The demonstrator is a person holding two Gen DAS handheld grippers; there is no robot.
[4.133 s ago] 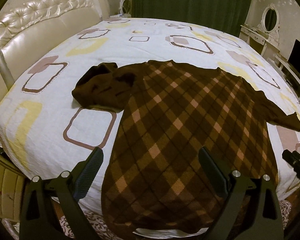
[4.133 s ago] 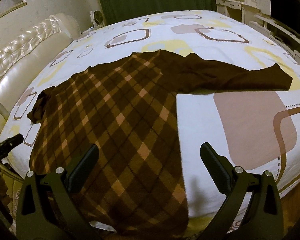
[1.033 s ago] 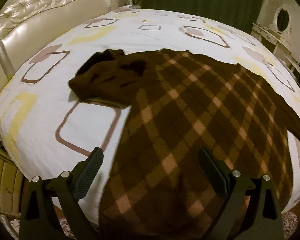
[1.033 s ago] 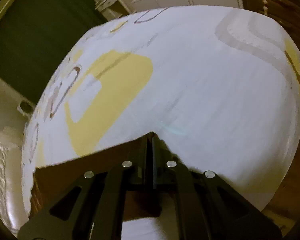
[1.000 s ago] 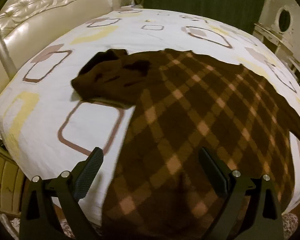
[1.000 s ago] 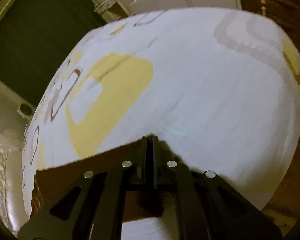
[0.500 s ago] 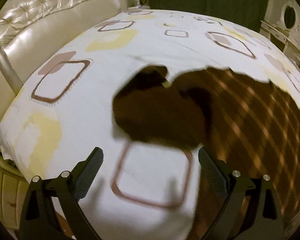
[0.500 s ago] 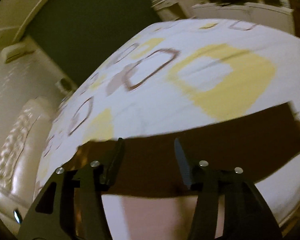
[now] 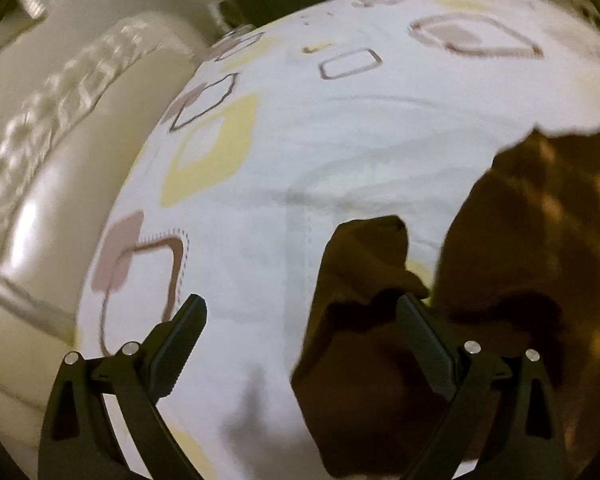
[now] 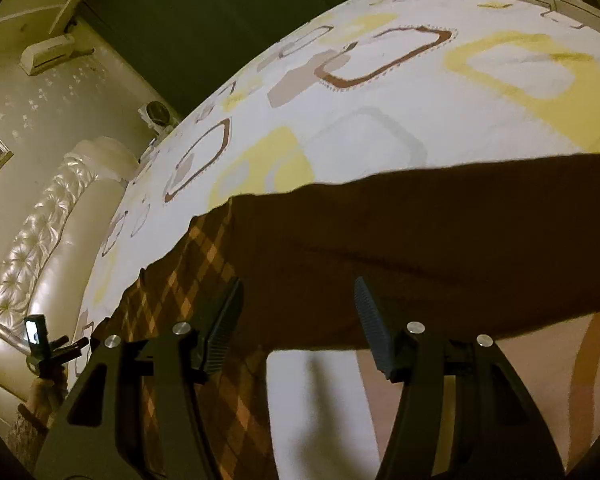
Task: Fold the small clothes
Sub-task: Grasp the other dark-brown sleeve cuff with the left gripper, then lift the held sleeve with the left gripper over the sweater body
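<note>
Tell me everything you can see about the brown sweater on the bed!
The brown sweater looks soft and knitted, with an orange diamond check on its body and plain dark sleeves. It lies on the patterned bed sheet. One sleeve stretches out straight; the other is crumpled. Both grippers are above it, open, and neither is gripping it.

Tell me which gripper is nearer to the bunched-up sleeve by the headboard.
Left. The left gripper hangs open right at the bunched sleeve. The right gripper is open over the other, stretched-out sleeve, across the garment.
</note>
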